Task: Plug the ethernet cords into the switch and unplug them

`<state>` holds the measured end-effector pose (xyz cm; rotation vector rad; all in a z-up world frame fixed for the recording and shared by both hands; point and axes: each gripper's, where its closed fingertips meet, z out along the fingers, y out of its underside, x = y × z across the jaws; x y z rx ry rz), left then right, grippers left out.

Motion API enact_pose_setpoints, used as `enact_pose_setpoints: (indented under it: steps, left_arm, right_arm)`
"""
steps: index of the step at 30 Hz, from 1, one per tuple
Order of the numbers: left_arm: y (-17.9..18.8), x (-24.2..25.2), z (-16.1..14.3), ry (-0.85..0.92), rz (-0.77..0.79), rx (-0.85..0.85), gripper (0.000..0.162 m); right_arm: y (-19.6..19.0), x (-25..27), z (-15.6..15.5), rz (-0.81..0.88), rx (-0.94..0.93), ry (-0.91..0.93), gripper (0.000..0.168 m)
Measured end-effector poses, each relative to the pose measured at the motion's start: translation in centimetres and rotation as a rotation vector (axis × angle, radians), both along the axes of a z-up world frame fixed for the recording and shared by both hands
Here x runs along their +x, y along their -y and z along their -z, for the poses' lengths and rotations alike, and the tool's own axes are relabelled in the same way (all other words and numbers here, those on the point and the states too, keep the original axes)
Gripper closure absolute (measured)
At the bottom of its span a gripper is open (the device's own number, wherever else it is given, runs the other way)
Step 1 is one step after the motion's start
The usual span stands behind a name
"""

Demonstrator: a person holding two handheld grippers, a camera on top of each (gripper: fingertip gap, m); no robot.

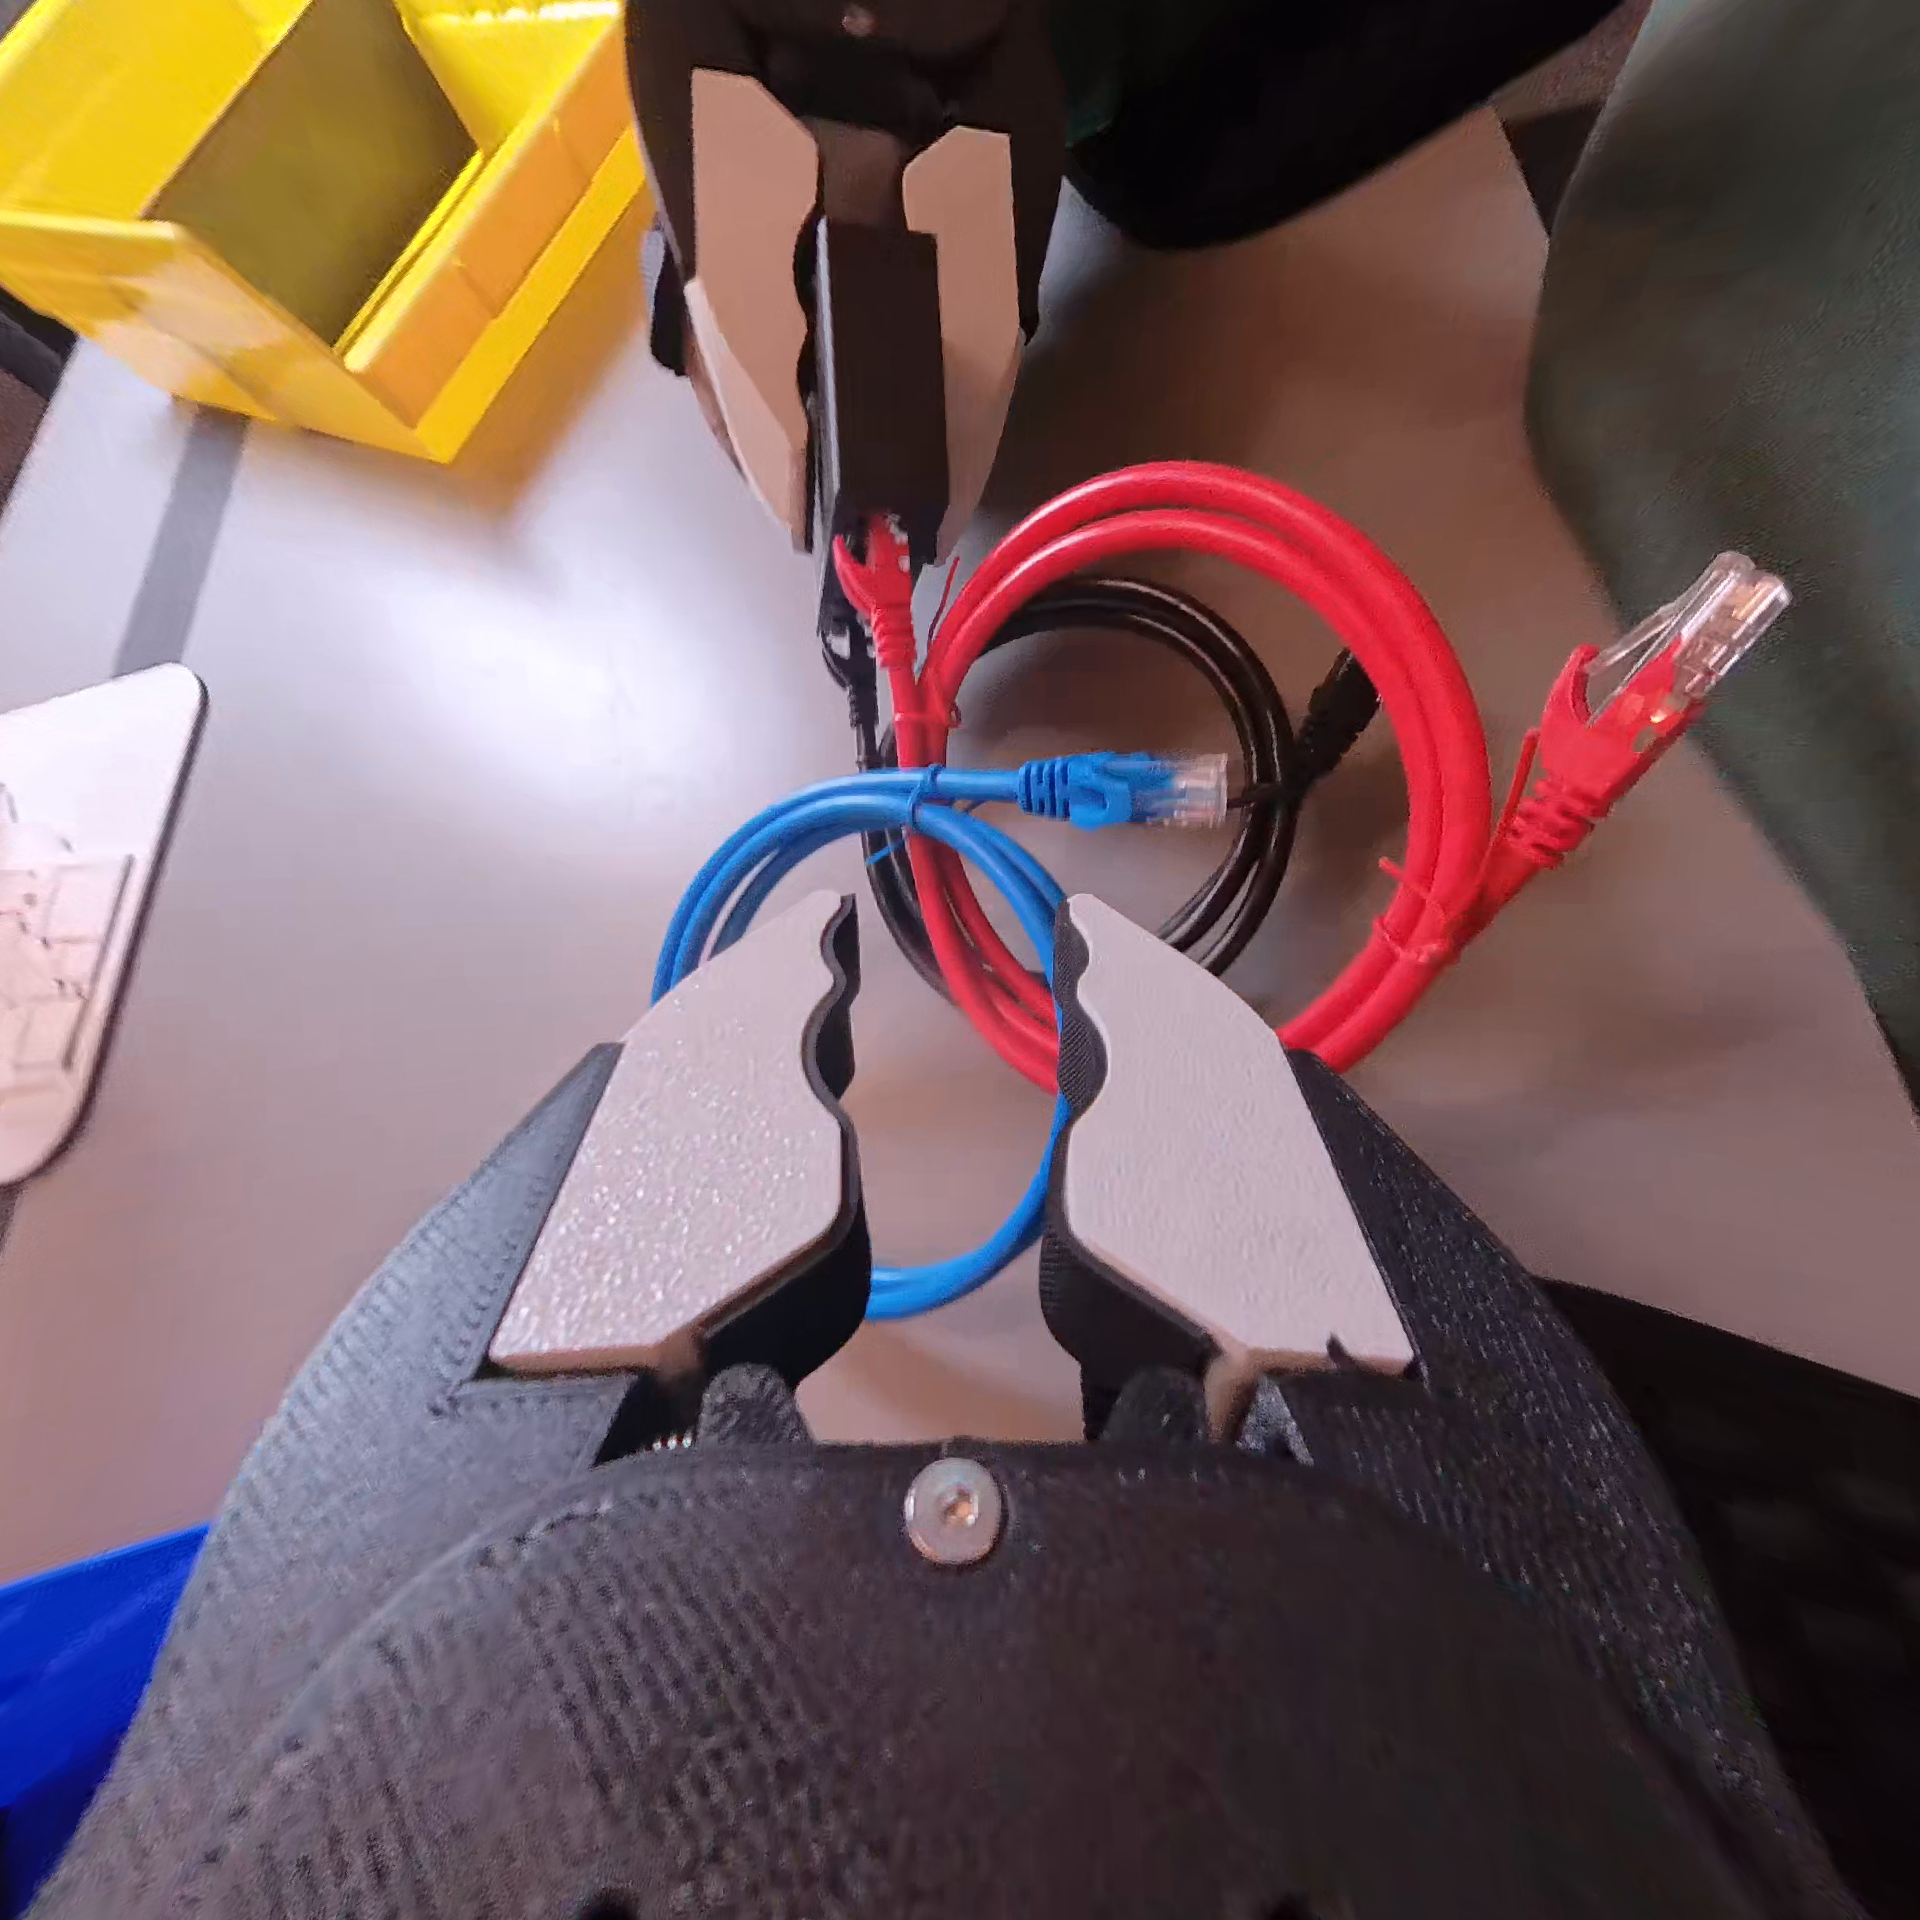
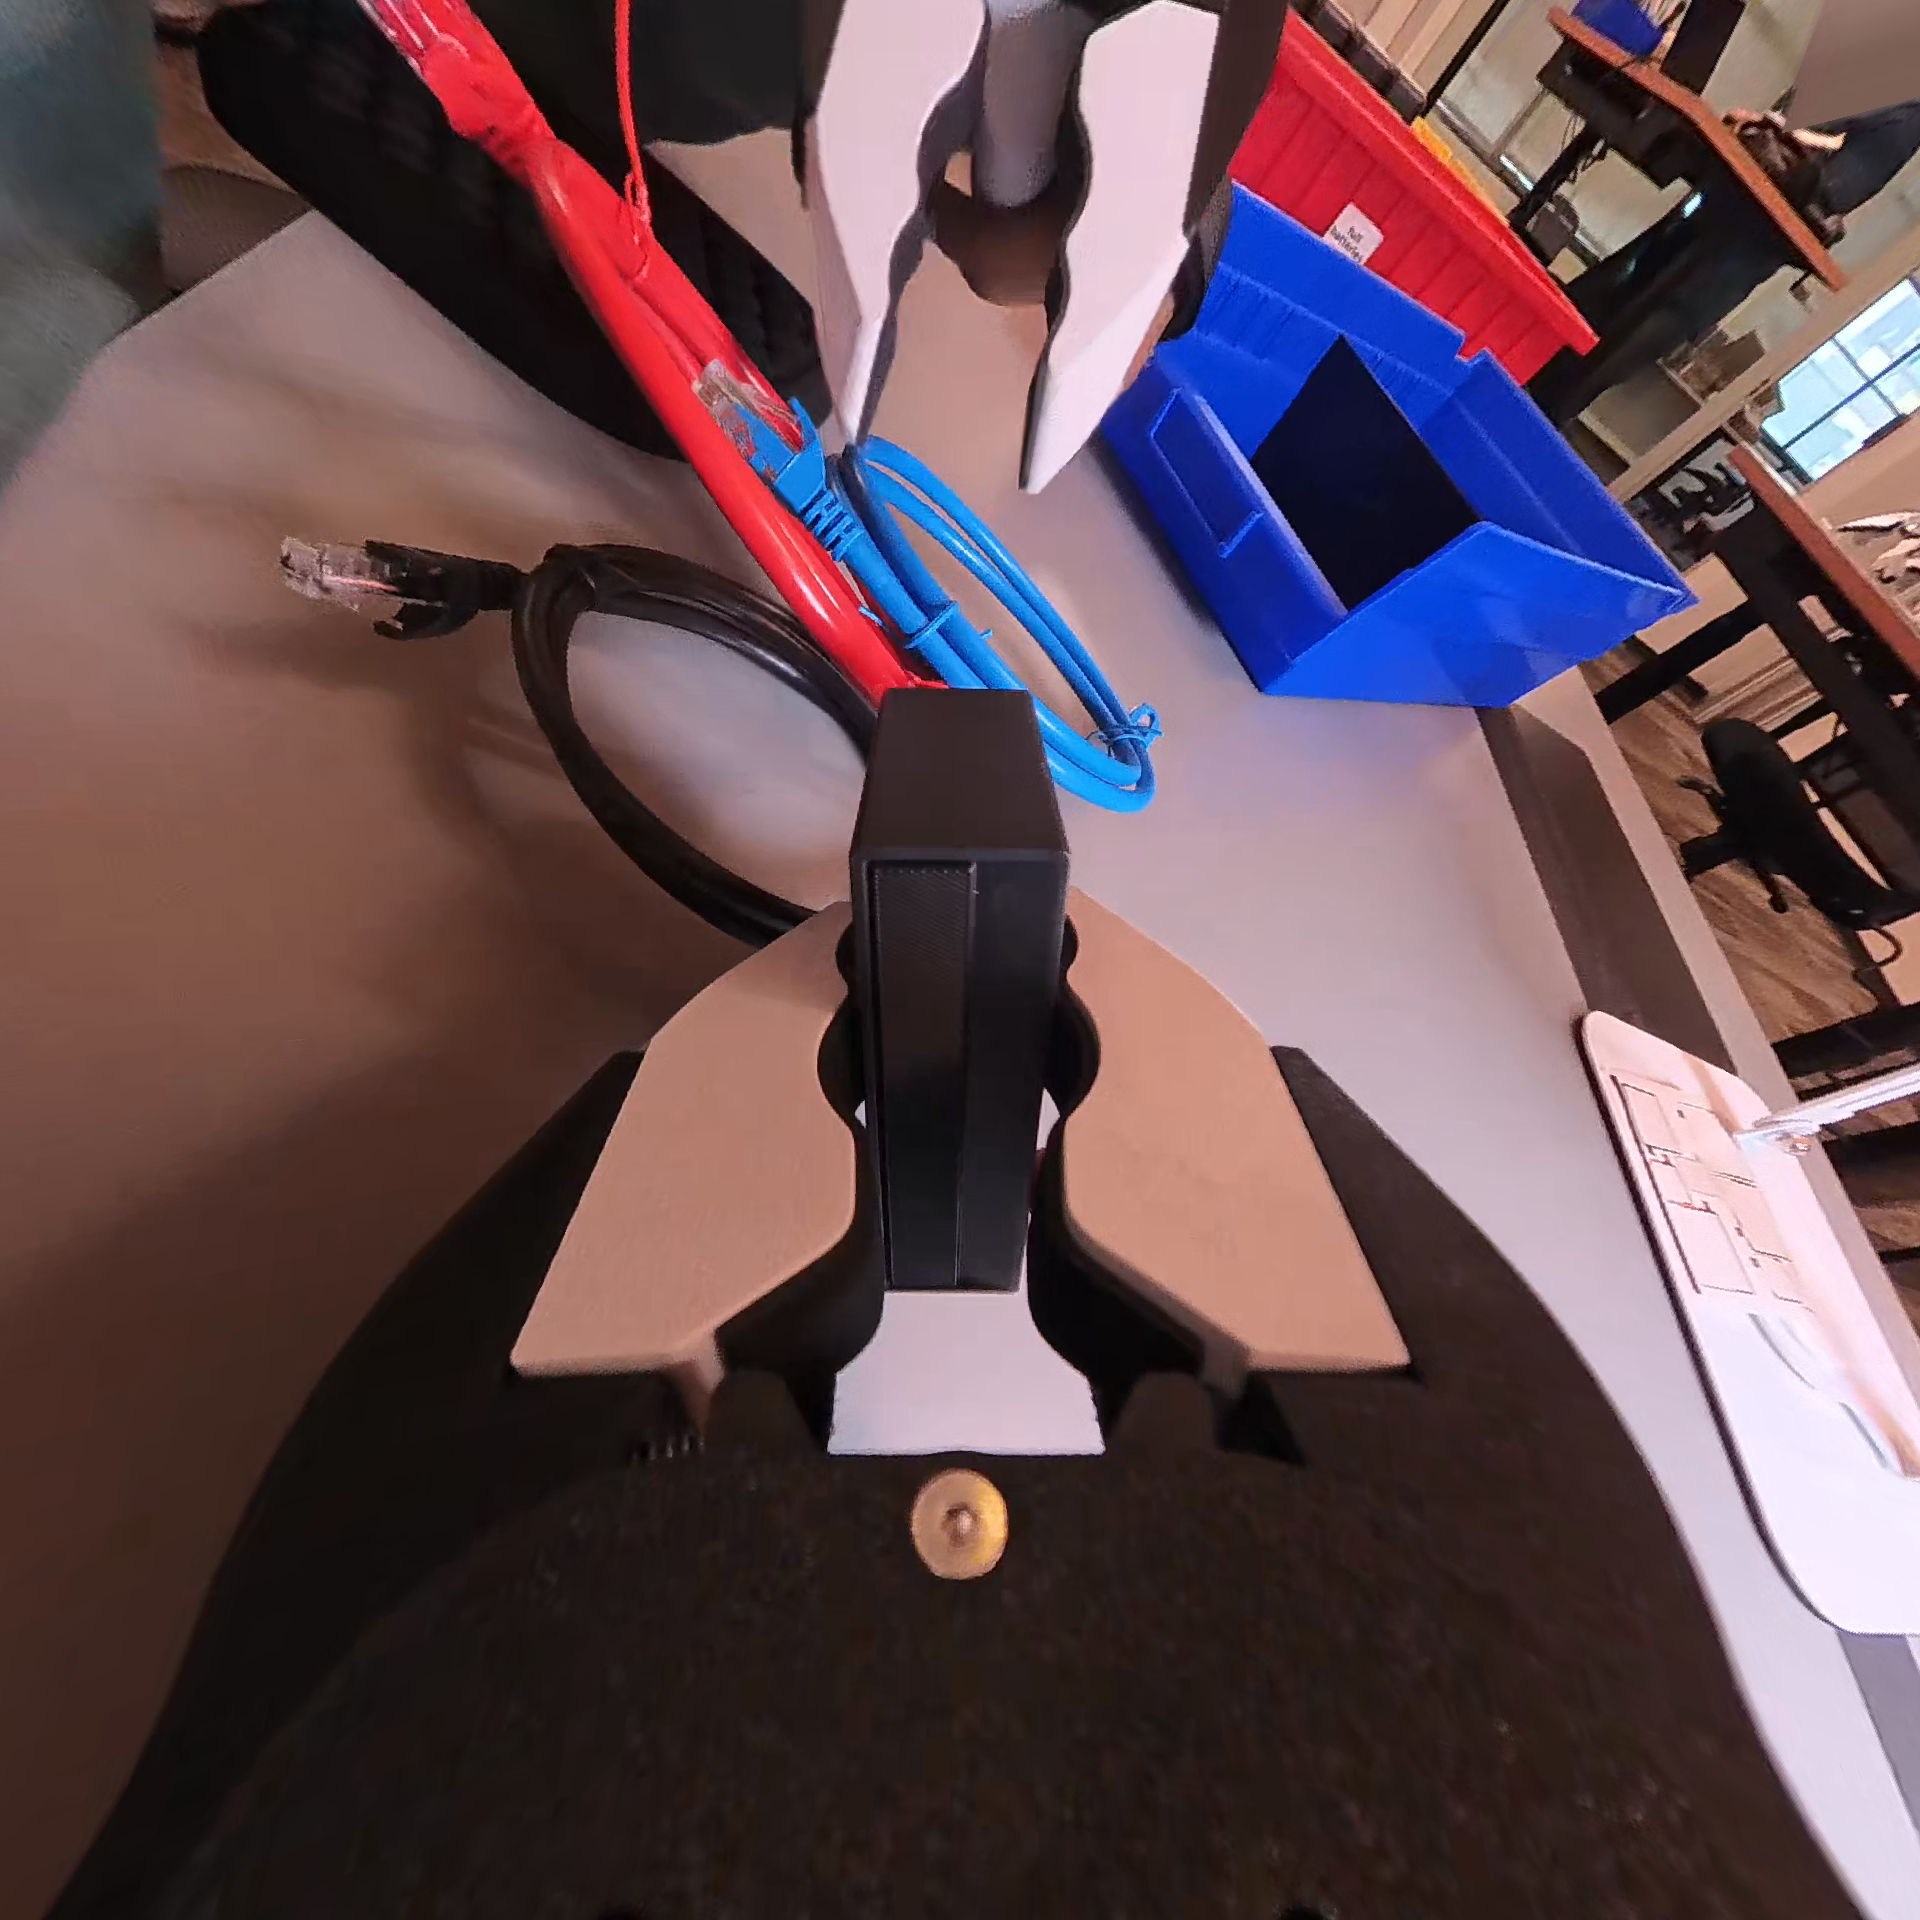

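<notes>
My right gripper [image 2: 956,935] is shut on a small black switch [image 2: 961,1039] and holds it on edge above the grey table [image 2: 1351,935]. In the left wrist view the right gripper [image 1: 878,509] holds the switch [image 1: 883,353] with a red cord plug [image 1: 883,566] in its lower end. A black boot [image 1: 844,644] sits beside that plug. The red cord's free plug [image 1: 1662,665] sticks up at the right. A coiled blue cord [image 1: 790,831] lies with its plug [image 1: 1132,790] free. My left gripper [image 1: 956,925] is open and empty just above the blue coil [image 2: 935,582]; the right wrist view also shows it [image 2: 948,457].
A black coiled cord [image 2: 582,675] lies with a free plug [image 2: 332,571]. A blue bin [image 2: 1403,520] and a red bin [image 2: 1382,177] stand behind. A yellow bin [image 1: 312,208] is at the far left. A white card [image 2: 1766,1299] lies near the table edge. A person's dark green sleeve [image 1: 1714,416] is at the right. About 11 cm separates my left fingertips from my right.
</notes>
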<state>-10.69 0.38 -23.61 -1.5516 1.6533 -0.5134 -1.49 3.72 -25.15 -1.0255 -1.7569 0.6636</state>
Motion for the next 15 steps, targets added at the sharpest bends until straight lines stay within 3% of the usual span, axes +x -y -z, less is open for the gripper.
enact_pose_setpoints:
  steps: [6, 11, 15]
  left_arm:
    - [0.8, 2.7, 2.2, -0.18, 0.126, 0.206, 0.116]
    - [1.5, 4.9, 1.5, -0.088, 0.192, 0.155, 0.145]
    - [1.7, 5.3, 1.2, -0.054, 0.183, 0.035, 0.147]
  right_arm:
    - [0.2, -0.1, 0.6, -0.02, -0.032, 0.024, 0.138]
    - [0.3, 0.0, 0.9, -0.02, 0.041, 0.044, 0.139]
    - [0.4, 0.0, 1.3, -0.027, 0.091, 0.069, 0.138]
